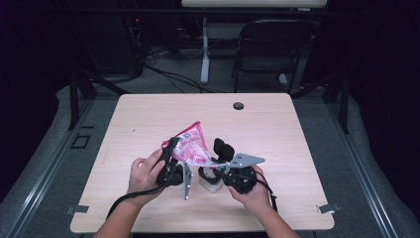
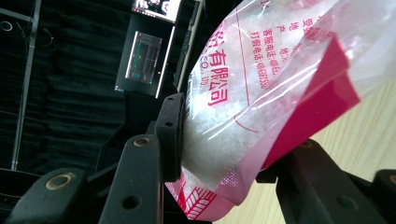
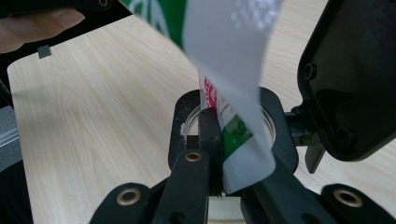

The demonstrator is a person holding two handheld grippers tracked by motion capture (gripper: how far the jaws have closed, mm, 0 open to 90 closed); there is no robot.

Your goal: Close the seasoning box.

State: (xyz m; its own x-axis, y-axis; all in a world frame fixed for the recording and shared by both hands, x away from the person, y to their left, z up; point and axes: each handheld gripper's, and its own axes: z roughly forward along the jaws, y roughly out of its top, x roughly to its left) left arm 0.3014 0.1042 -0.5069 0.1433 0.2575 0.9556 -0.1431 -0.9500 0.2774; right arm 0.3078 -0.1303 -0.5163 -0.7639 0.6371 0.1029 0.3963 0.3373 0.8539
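Crinkly clear-and-pink plastic bag (image 2: 261,88) of white granules: left hand-held gripper (image 2: 224,154) clamps bulging belly, right hand-held gripper (image 3: 229,158) pinches flat edge.

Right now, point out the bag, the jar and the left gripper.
bag of white granules (image 2: 243,107), left gripper view, its clear middle.
jar (image 3: 270,122), right gripper view, its threaded rim.
left gripper (image 1: 171,158), high view, between its jaws.

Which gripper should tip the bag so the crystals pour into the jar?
Left. The left gripper clamps the bag's filled body; the right gripper only pinches its corner above the jar.
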